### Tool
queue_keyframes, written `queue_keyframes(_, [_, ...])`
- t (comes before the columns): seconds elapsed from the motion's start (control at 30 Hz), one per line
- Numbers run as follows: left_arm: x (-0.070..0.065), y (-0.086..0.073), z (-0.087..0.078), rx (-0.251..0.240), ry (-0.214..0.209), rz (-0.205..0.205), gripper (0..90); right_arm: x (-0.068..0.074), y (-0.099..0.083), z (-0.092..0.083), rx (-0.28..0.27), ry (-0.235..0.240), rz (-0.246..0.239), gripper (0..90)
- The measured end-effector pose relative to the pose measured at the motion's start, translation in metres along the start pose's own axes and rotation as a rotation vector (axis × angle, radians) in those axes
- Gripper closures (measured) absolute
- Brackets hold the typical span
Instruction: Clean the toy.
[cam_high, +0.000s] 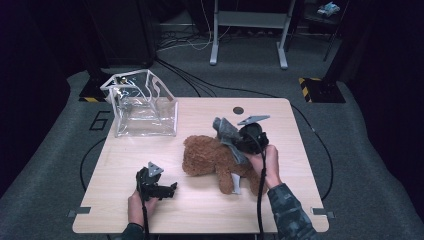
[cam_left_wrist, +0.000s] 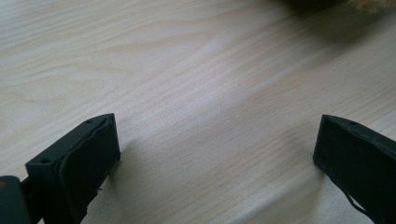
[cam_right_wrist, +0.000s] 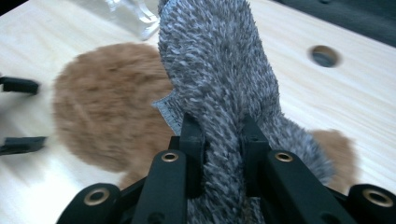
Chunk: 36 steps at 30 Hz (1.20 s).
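On the right half of the table (cam_high: 150, 170), the right gripper (cam_right_wrist: 223, 140) pinches a fold of the grey fuzzy cloth (cam_right_wrist: 219, 70) and lifts it over the brown teddy bear (cam_high: 210, 159), which lies on its side at mid-table. Near the left front edge, the left gripper (cam_high: 159, 189) rests with jaws wide and empty. Farther back on the left stands a clear plastic bag (cam_high: 145, 107), open-topped and seemingly empty. Judging by this, the cloth is only partly on or off the bear, and any packing remains undone.
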<state>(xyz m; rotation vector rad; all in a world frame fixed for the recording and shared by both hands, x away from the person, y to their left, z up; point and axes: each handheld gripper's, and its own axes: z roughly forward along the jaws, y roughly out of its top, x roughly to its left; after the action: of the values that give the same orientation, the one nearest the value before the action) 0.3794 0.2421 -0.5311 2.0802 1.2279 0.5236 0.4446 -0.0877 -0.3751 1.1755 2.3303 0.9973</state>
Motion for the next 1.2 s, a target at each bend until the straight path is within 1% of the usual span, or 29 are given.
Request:
queue_keyframes(0.07, [0.0,0.0,0.0,0.0,0.0,0.0,0.0,0.01,0.001,0.009,0.006,0.022,-0.009,76.3])
queue_keyframes(0.13, [0.0,0.0,0.0,0.0,0.0,0.0,0.0,0.018,0.003,0.017,0.023,0.039,-0.027,76.2])
queue_keyframes(0.17, [0.0,0.0,0.0,-0.003,0.001,-0.003,0.0,0.021,0.002,0.022,0.025,0.047,-0.028,76.1])
queue_keyframes(0.2, [0.0,0.0,0.0,-0.006,0.002,-0.007,0.0,0.025,0.002,0.026,0.041,0.049,-0.024,76.2])
queue_keyframes(0.27, [0.0,0.0,0.0,-0.005,0.002,-0.007,0.0,0.026,0.001,0.033,0.048,0.05,-0.036,76.2])
queue_keyframes(0.3, [0.0,0.0,0.0,-0.005,0.001,-0.007,0.0,0.026,0.0,0.035,0.059,0.047,-0.024,76.2])
queue_keyframes(0.33, [0.0,0.0,0.0,-0.005,0.001,-0.006,0.0,0.025,-0.001,0.036,0.057,0.042,-0.03,76.3])
queue_keyframes(0.37, [0.0,0.0,0.0,-0.005,0.002,-0.006,0.0,0.024,-0.002,0.036,0.059,0.043,-0.025,76.3])
queue_keyframes(0.4, [0.0,0.0,0.0,-0.005,0.001,-0.007,0.0,0.023,-0.004,0.035,0.059,0.036,-0.013,76.3])
queue_keyframes(0.47, [0.0,0.0,0.0,-0.005,0.002,-0.006,0.0,0.019,-0.005,0.032,0.058,0.033,-0.018,76.3])
queue_keyframes(0.53, [0.0,0.0,0.0,-0.005,0.002,-0.006,0.0,0.015,-0.008,0.028,0.059,0.02,-0.022,76.4])
queue_keyframes(0.57, [0.0,0.0,0.0,-0.005,0.002,-0.006,0.0,0.012,-0.011,0.025,0.058,0.018,-0.019,76.4])
queue_keyframes(0.6, [0.0,0.0,0.0,-0.005,0.002,-0.006,0.0,0.012,-0.012,0.024,0.061,0.016,-0.003,76.4])
queue_keyframes(0.63, [0.0,0.0,0.0,-0.005,0.002,-0.006,0.0,0.006,-0.016,0.02,0.056,0.015,-0.008,76.4])
queue_keyframes(0.77, [0.0,0.0,0.0,-0.005,0.002,-0.006,0.0,-0.008,-0.028,0.01,0.044,0.01,0.045,76.3])
queue_keyframes(0.87, [0.0,0.0,0.0,-0.006,0.002,-0.007,0.0,-0.019,-0.036,0.002,0.031,-0.005,0.068,76.3])
queue_keyframes(0.93, [0.0,0.0,0.0,-0.006,0.002,-0.007,0.0,-0.026,-0.041,-0.004,0.018,-0.014,0.094,76.4])
queue_keyframes(0.97, [0.0,0.0,0.0,-0.005,0.002,-0.006,0.0,-0.028,-0.042,-0.005,0.017,-0.019,0.096,76.4])
queue_keyframes(1.0, [0.0,0.0,0.0,-0.006,0.002,-0.007,0.0,-0.031,-0.045,-0.008,0.013,-0.022,0.117,76.4])
queue_keyframes(1.03, [0.0,0.0,0.0,-0.005,0.002,-0.007,0.0,-0.034,-0.047,-0.01,0.01,-0.026,0.12,76.4])
queue_keyframes(1.1, [-0.001,0.0,0.0,-0.006,0.002,-0.007,0.0,-0.04,-0.05,-0.013,0.006,-0.042,0.128,76.4])
queue_keyframes(1.13, [-0.001,0.0,0.0,-0.006,0.002,-0.007,0.0,-0.042,-0.052,-0.015,0.008,-0.05,0.144,76.4])
queue_keyframes(1.17, [0.0,0.0,0.0,-0.006,0.002,-0.007,0.0,-0.046,-0.055,-0.016,0.008,-0.06,0.142,76.5])
queue_keyframes(1.2, [0.0,0.0,0.0,-0.006,0.002,-0.007,0.0,-0.048,-0.056,-0.017,0.01,-0.075,0.168,76.5])
